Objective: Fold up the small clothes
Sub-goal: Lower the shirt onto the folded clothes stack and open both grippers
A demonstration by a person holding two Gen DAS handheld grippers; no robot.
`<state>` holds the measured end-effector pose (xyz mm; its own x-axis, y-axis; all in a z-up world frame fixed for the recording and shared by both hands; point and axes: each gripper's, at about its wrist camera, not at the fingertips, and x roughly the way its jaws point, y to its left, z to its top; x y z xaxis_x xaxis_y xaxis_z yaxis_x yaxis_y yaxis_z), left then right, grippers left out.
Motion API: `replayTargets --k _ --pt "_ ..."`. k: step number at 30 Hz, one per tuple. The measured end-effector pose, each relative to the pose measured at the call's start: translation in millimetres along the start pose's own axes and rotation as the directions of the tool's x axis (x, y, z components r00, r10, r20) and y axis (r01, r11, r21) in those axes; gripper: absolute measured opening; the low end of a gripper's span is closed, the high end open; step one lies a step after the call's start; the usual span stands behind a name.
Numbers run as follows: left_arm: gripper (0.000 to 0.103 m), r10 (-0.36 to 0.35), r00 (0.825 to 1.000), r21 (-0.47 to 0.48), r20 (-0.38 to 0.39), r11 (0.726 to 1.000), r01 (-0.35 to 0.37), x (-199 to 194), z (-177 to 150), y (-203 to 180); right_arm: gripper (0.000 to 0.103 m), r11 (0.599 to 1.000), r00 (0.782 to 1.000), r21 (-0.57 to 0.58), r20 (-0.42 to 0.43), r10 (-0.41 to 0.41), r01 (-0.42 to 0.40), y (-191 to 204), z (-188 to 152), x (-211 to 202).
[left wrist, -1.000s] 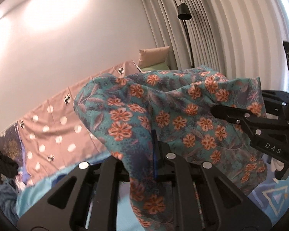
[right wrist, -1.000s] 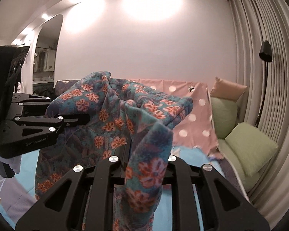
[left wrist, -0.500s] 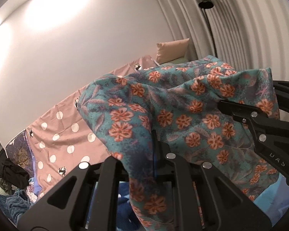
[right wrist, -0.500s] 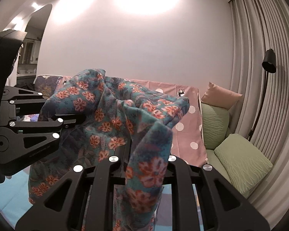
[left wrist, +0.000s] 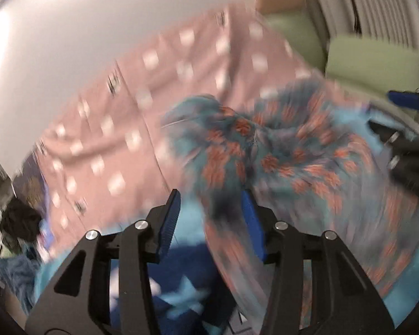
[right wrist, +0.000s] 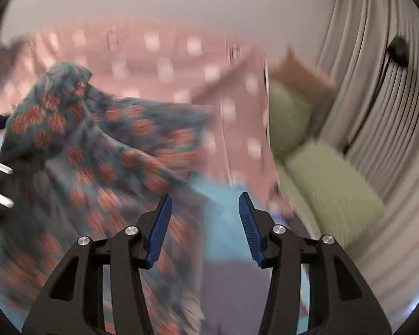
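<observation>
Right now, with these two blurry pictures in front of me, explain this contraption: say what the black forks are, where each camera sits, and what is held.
No robot arm here: a person holds a two-finger gripper in each hand, with a fisheye camera on each looking forward along its fingers. The black forks are those fingers, tipped with blue pads.

In the left wrist view, the left gripper has its jaws apart; the teal cloth with orange flowers hangs across its right pad but is not pinched. The right wrist view shows the right gripper open, nothing between its pads, with the same cloth off to its left.

Behind lie a pink white-dotted cover, pale green cushions and a light blue sheet. Both pictures are smeared by motion.
</observation>
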<state>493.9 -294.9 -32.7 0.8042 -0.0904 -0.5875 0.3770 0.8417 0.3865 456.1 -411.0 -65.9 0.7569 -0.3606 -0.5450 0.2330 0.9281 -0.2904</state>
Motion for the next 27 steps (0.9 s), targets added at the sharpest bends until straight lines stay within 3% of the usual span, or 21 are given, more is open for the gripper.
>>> replayTargets --k 2,5,11,18,20,21,23,27 --pt "0.045 -0.032 0.999 0.022 -0.038 0.999 0.033 17.6 -31.0 -7.4 0.049 0.997 0.998 0.059 -0.024 0.052 -0.051 -5.8 -35.3 16.2" --pt "0.045 -0.017 0.999 0.033 0.044 0.999 0.016 10.2 -58.7 -10.8 0.05 0.974 0.993 0.198 0.01 0.114 -0.113 -18.5 -63.1 11.2" --pt "0.044 0.0 1.0 0.02 0.002 1.0 0.0 12.3 -61.6 -13.6 0.051 0.987 0.999 0.156 -0.008 0.044 -0.042 -3.1 -62.1 8.7" --pt "0.045 -0.072 0.997 -0.088 -0.025 0.994 0.07 23.6 -61.3 -1.0 0.051 0.98 0.995 0.193 -0.079 0.062 -0.046 -11.4 -56.3 23.8" --pt "0.047 -0.046 0.998 -0.054 -0.044 0.998 0.043 15.6 -56.1 -2.0 0.05 0.984 0.995 0.176 -0.094 0.024 -0.007 -13.5 -46.8 5.4" --pt "0.048 -0.043 0.998 -0.041 -0.048 0.998 0.041 7.2 -54.9 -1.8 0.043 0.983 0.998 0.182 -0.061 0.012 0.0 -16.0 -46.0 -7.5" --pt "0.048 -0.058 0.998 -0.032 -0.04 0.998 0.057 -12.9 -55.5 -0.6 0.042 0.979 0.999 0.203 0.044 0.017 -0.026 -23.4 -47.0 -51.1" --pt "0.063 -0.179 0.983 -0.058 0.044 0.982 0.181 -82.2 -72.3 2.9 0.044 0.972 0.981 0.189 0.156 0.113 -0.141 -30.2 -68.0 -135.9"
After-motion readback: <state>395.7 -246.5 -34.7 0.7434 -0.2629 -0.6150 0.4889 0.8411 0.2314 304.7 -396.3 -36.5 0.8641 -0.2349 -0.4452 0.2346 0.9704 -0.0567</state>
